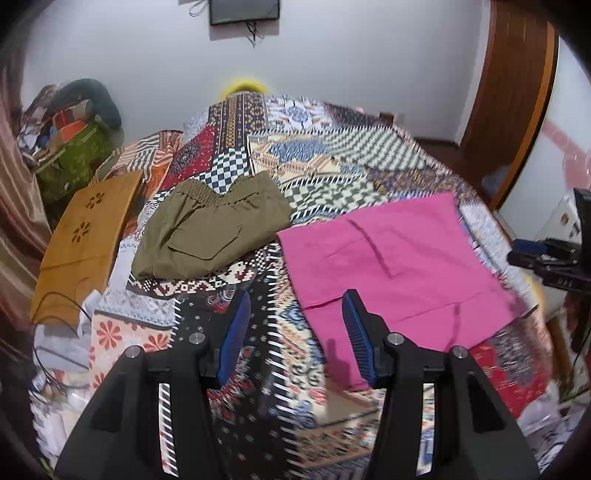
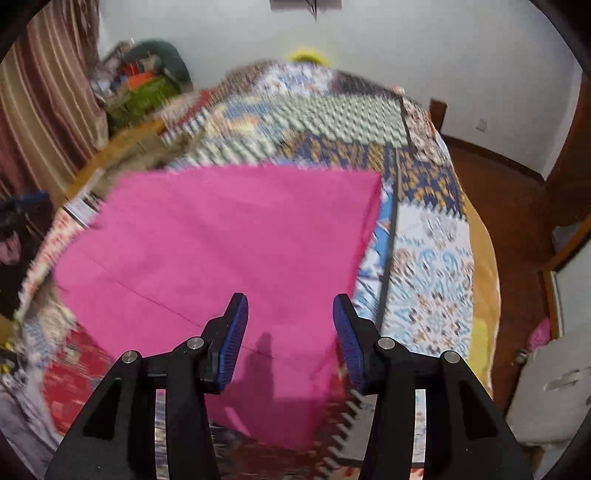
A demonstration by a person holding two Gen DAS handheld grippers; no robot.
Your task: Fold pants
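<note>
Room: white walls, a dark screen (image 1: 243, 11) mounted high up, brown striped curtains (image 2: 48, 110) along one side, wooden floor past the bed.
Surface: patchwork bedspread (image 1: 332, 147) with loads of clashing prints (checks, florals, zigzags), covering the whole bed.
Pink pants (image 2: 221, 251): bright magenta, folded into a flat, roughly rectangular stack lying right on the bedspread. Fabric looks smooth with a few straight crease and seam lines running across it; in the left wrist view (image 1: 399, 266) you can see layered edges and a narrow strip of the near end trailing toward the camera.
Olive pants (image 1: 210, 232): second pair, already folded into a squarish bundle, elastic waistband on the far side and a flap pocket on top. Sits just beside the pink pants, not touching as far as I can tell.
Left gripper (image 1: 295, 336): blue-padded fingers spread wide, nothing between them, hovering over the bedspread at the near corner of the pink pants.
Right gripper (image 2: 290, 339): also spread apart and holding nothing, hanging right above the near part of the pink pants.
Other stuff: wooden board (image 1: 85, 243) with flower cutouts beyond the olive pants, and a messy pile of bags and clothes (image 1: 70, 140) further out from the pink pants in the corner.
Blur: right wrist view is pretty smeared, so fine detail on the bedspread there is hard to make out.
</note>
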